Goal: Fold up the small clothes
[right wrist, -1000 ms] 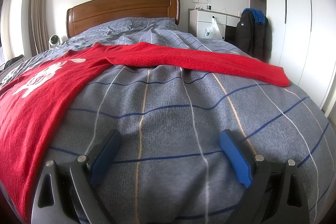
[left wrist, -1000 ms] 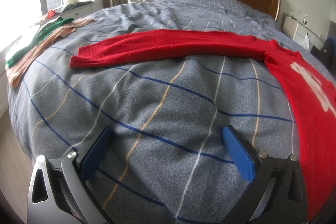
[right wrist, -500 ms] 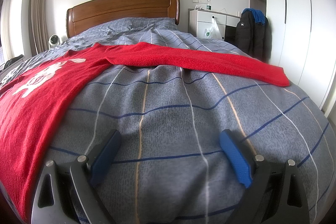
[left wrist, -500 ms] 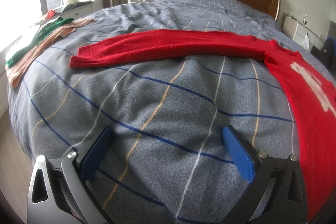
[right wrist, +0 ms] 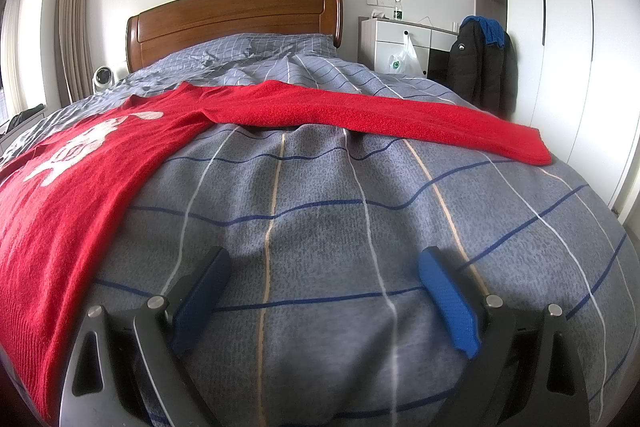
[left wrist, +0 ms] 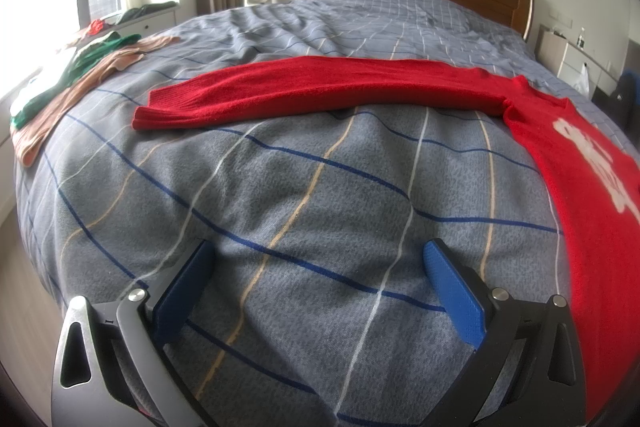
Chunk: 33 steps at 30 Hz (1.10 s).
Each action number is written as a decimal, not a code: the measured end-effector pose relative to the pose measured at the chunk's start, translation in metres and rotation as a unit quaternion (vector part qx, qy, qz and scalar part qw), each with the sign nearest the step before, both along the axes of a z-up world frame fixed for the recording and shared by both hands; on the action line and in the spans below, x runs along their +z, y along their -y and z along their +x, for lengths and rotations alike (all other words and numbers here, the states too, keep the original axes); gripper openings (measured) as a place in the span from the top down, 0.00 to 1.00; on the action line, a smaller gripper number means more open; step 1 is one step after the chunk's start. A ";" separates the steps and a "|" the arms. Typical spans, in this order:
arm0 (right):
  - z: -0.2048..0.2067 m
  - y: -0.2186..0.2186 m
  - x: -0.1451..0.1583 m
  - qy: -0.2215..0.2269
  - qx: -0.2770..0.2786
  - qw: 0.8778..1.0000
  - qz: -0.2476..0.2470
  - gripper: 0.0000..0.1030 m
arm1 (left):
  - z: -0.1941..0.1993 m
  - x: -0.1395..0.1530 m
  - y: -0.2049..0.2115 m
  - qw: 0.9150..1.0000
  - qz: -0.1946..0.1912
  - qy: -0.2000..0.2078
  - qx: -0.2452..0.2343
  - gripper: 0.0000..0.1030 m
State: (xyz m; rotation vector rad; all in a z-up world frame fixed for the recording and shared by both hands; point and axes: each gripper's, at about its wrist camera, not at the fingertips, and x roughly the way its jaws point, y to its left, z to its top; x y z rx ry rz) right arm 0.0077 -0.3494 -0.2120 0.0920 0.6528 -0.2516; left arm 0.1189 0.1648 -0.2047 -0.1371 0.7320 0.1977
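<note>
Left wrist view: a red sweater (left wrist: 580,163) is seen lying flat on the bed (left wrist: 280,195), with one long sleeve (left wrist: 320,91) stretched out straight across the grey checked cover. In the right wrist view the same red sweater (right wrist: 80,179) is shown with its other sleeve (right wrist: 400,115) laid out the other way, and a white picture (right wrist: 80,143) can be seen on the front. No fold has been made yet, as far as can be told. Both sleeves are spread wide and the body is laid open, so the job is judged to be just at its start. The sleeves would need to be brought in, and then the body folded over.

The left gripper (left wrist: 320,263) is held wide apart over bare cover, near the sweater's side, and nothing is held in it. The right gripper (right wrist: 324,271) is held wide apart too, and nothing is gripped by it.

At the far left edge of the bed, other clothes (left wrist: 72,75) in green and tan are laid in a loose pile. It cannot be told if they have been folded. A wooden headboard (right wrist: 236,15) is seen behind the bed.
</note>
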 end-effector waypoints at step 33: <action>0.000 -0.002 0.000 0.000 -0.001 1.000 -0.002 0.09 | 0.000 0.000 0.000 1.000 0.001 0.000 0.000 0.00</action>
